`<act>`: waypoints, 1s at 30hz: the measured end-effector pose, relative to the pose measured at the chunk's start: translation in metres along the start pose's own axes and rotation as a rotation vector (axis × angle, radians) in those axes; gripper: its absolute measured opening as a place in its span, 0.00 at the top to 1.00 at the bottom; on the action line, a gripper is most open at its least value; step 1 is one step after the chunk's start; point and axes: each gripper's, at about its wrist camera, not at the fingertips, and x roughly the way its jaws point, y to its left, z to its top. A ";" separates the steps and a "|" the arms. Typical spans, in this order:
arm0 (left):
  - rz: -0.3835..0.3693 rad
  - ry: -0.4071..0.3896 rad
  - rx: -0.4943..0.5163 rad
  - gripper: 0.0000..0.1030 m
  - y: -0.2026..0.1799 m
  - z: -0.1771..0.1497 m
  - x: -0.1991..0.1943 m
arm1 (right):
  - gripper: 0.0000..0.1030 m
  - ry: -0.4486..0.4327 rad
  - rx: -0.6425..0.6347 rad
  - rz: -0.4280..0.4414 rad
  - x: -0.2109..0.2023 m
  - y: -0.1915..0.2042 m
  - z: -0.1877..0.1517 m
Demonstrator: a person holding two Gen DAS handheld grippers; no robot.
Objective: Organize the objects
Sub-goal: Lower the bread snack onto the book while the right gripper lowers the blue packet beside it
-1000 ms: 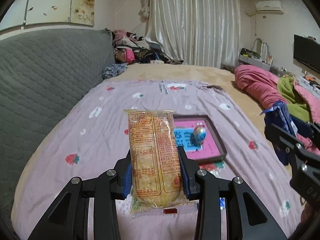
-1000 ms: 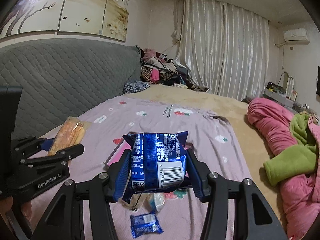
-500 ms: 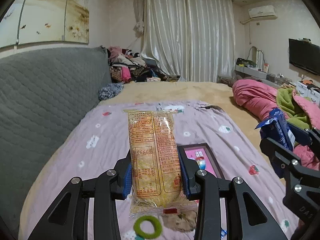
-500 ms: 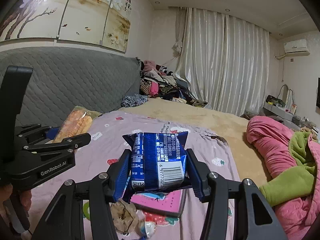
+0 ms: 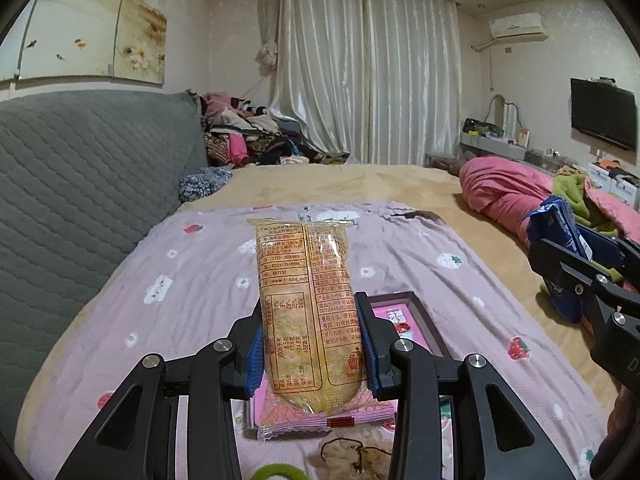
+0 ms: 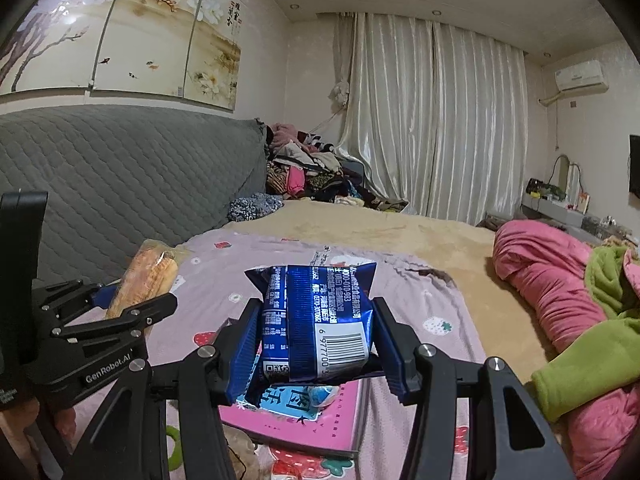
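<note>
My left gripper (image 5: 310, 334) is shut on a long yellow snack packet (image 5: 306, 300) that stands up between its blue pads. In the right wrist view the same packet (image 6: 146, 280) shows at the left, in the left gripper (image 6: 132, 308). My right gripper (image 6: 316, 340) is shut on a blue foil snack pack (image 6: 320, 316) with a barcode; this blue pack (image 5: 558, 226) also appears at the right edge of the left wrist view. Below both lies a pink book (image 6: 316, 424) with a dark frame (image 5: 420, 316) on the lilac strawberry-print bedspread (image 5: 192, 280). A small blue-white wrapped sweet (image 6: 322, 394) rests on the book.
A green ring (image 5: 276, 472) and a crumpled beige wrapper (image 5: 356, 452) lie near the front edge. A grey quilted headboard (image 5: 80, 184) runs along the left. A pink and green blanket heap (image 6: 568, 300) lies on the right. Clothes (image 5: 248, 140) pile up at the far end.
Both grippers have drawn back over the bed with their packets still held. The pink book now sits closer under the fingers, and the green ring and crumpled wrapper have come into view.
</note>
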 end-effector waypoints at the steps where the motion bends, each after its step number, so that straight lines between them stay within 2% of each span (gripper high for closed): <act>1: -0.004 0.000 -0.001 0.61 0.000 -0.003 0.004 | 0.48 0.003 0.000 0.003 0.004 0.000 -0.003; 6: 0.004 0.020 -0.008 0.61 0.003 -0.023 0.035 | 0.48 0.029 -0.012 0.005 0.026 0.003 -0.021; 11: 0.001 0.042 -0.058 0.61 0.014 -0.041 0.071 | 0.48 0.025 0.007 0.024 0.045 0.004 -0.031; 20: 0.011 0.121 -0.037 0.61 0.021 -0.073 0.124 | 0.48 0.044 0.030 0.015 0.090 0.002 -0.054; 24: 0.019 0.146 -0.037 0.61 0.027 -0.082 0.141 | 0.48 0.077 0.025 -0.005 0.105 0.002 -0.075; 26: 0.014 0.163 -0.048 0.61 0.030 -0.085 0.147 | 0.48 0.112 0.022 0.009 0.116 0.002 -0.082; 30: 0.025 0.182 -0.033 0.61 0.029 -0.092 0.156 | 0.48 0.125 0.004 0.024 0.124 0.005 -0.089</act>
